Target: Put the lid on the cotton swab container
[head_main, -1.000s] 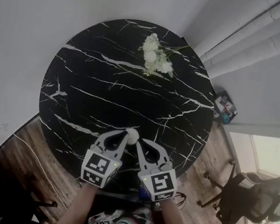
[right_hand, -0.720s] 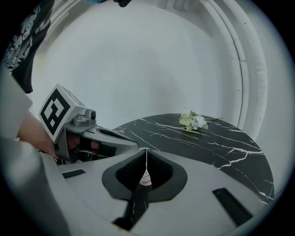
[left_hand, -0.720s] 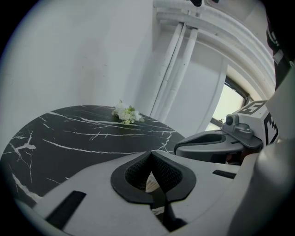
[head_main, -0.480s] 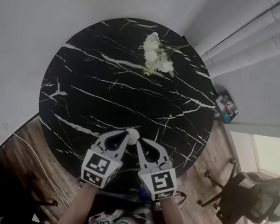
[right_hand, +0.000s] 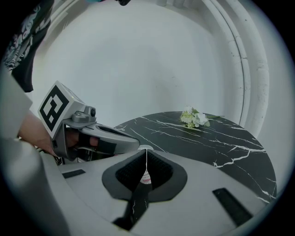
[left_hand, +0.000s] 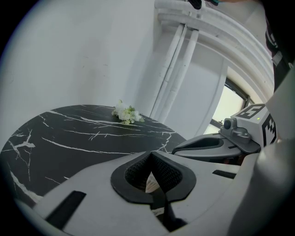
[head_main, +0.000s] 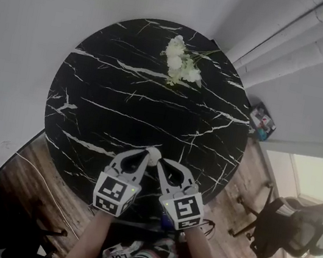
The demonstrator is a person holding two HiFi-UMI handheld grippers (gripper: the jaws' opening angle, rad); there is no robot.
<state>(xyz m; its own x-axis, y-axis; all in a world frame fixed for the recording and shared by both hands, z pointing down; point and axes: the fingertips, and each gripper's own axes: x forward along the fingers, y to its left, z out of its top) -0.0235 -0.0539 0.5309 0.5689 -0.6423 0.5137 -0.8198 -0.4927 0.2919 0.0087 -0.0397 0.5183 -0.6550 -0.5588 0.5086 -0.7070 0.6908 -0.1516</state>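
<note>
A small white round cotton swab container (head_main: 153, 153) stands near the front edge of the black marble table (head_main: 125, 88). My left gripper (head_main: 144, 154) is just to its left, jaws shut, tip touching or almost touching it. The right gripper (head_main: 161, 164) is close on its right and a little nearer me, also shut. In the right gripper view a white rim (right_hand: 145, 148) shows just past the closed tips (right_hand: 146, 152), with a labelled white piece below the pads. Whether the lid is on cannot be told. The left gripper view shows its jaws (left_hand: 151, 154) closed.
A bunch of white flowers (head_main: 180, 66) lies at the table's far side. White pipes (head_main: 289, 36) run up the wall at the right. On the wooden floor to the right are a small box (head_main: 260, 124) and an office chair (head_main: 292, 229).
</note>
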